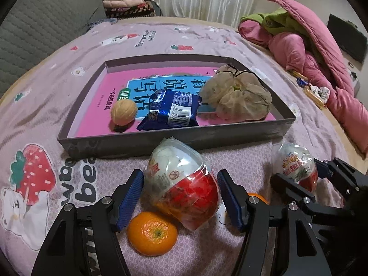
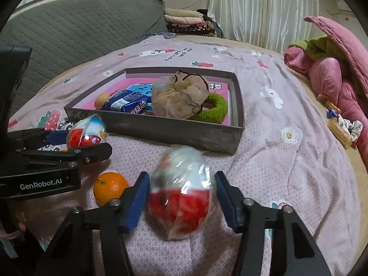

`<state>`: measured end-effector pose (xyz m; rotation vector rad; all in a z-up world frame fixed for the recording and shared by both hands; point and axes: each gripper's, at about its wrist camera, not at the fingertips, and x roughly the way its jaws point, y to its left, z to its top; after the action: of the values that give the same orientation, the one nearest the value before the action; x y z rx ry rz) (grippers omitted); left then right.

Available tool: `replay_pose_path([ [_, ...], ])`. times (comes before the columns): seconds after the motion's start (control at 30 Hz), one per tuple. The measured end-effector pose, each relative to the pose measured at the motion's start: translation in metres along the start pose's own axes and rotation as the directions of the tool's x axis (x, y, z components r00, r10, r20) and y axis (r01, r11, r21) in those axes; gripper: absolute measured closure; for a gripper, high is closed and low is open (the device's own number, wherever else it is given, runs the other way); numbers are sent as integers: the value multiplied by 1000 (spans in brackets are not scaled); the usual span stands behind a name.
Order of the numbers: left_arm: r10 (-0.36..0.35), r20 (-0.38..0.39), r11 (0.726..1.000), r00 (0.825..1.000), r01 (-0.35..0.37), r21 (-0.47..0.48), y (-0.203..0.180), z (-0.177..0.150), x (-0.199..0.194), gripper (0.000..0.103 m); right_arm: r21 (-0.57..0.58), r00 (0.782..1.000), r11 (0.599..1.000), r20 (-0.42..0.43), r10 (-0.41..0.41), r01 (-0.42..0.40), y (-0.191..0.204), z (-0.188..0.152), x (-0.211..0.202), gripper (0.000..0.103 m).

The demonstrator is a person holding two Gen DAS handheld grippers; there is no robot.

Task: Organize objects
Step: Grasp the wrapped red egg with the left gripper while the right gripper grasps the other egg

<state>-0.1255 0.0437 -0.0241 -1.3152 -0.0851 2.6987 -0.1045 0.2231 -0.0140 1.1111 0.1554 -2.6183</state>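
Two plastic-wrapped red-and-white surprise eggs are in front of a shallow grey box (image 1: 161,141) (image 2: 174,132) on the bed. My left gripper (image 1: 180,174) (image 2: 76,142) is shut on one egg (image 1: 184,184) (image 2: 86,133), with a blue pad against the wrapper on each side. My right gripper (image 2: 181,177) (image 1: 296,179) is shut on the other egg (image 2: 181,195) (image 1: 295,168), which looks blurred. An orange (image 1: 151,232) (image 2: 110,187) lies on the sheet between the two grippers. The edge of a second orange (image 1: 258,197) peeks out behind my left gripper's right finger.
The box holds a pink book (image 1: 96,96), a walnut (image 1: 124,111), a blue snack packet (image 1: 170,110), a beige mesh bundle (image 1: 237,94) and a green ring (image 2: 214,108). Pink quilts (image 1: 310,53) and small wrapped snacks (image 2: 340,128) lie at the right. A grey padded headboard (image 2: 80,30) stands behind.
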Motion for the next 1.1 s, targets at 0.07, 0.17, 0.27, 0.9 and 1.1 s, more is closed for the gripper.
replay_pose_path([
  [0.07,-8,-2,1000,1000,8,-6,0,0,1,35,10,1000,1000,0,7,-7,-1,1,0,49],
  [0.17,-17,-9,1000,1000,17,-7,-1,1,3,35,5,1000,1000,-1,7,-7,0,1,0,49],
  [0.27,-31,-11,999,999,31,-8,-1,1,3,44,-19,1000,1000,4,-12,12,3,2,-1,50],
  [0.9,-120,40,993,992,120,-3,0,8,-18,48,-50,995,997,75,-61,65,3,12,-13,50],
  [1.1,-121,63,993,991,121,-5,4,10,-26,48,-55,992,997,115,-56,62,9,20,-17,50],
])
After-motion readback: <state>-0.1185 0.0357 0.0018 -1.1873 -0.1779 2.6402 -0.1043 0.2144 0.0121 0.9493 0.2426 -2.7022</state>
